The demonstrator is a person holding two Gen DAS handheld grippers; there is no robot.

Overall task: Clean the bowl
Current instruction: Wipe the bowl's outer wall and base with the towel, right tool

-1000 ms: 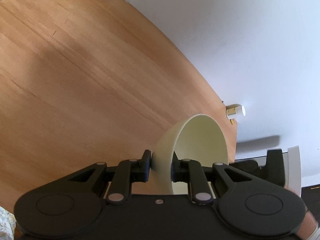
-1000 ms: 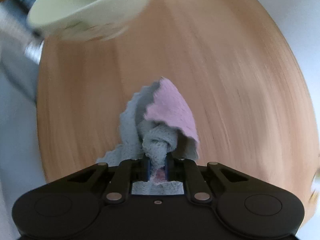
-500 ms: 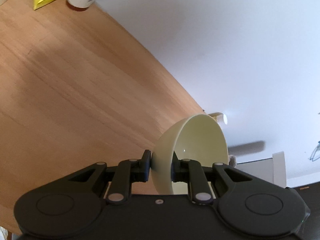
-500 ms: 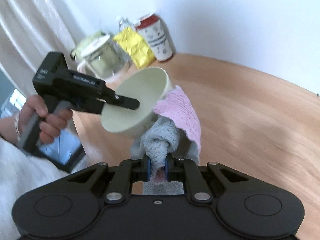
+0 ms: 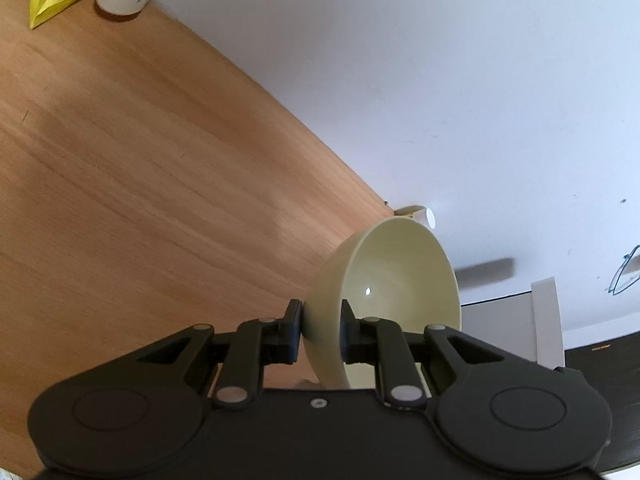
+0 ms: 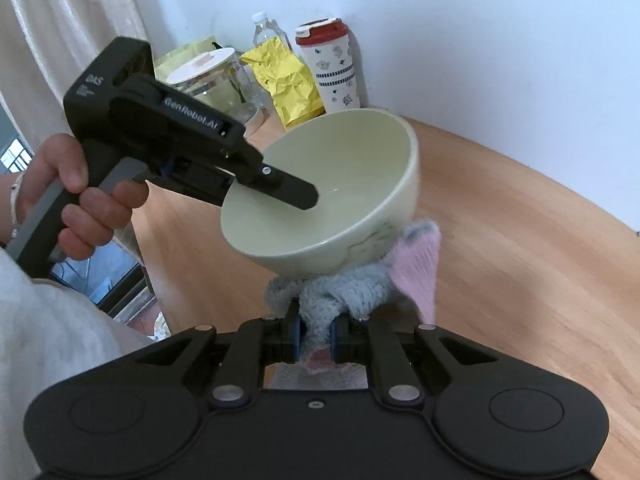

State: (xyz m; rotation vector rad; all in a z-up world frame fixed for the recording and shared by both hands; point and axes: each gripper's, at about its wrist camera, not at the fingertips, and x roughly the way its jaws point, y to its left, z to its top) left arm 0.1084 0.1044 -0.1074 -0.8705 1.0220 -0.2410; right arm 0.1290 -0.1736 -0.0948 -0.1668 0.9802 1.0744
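A pale cream bowl hangs tilted above the wooden table, with my left gripper shut on its rim, one finger inside and one outside. From the right wrist view the same bowl is seen from its open side, with the left gripper held by a person's hand. My right gripper is shut on a bunched grey and pink cloth. The cloth presses against the underside of the bowl. The bowl's inside looks bare.
At the back of the wooden table by the white wall stand a red-lidded patterned cup, a yellow bag, a clear bottle and a lidded jar. A curtain hangs at left.
My right gripper rose and swung from facing the tabletop to facing the bowl, bringing the cloth up under it. The left gripper lifted the bowl slightly, keeping its hold.
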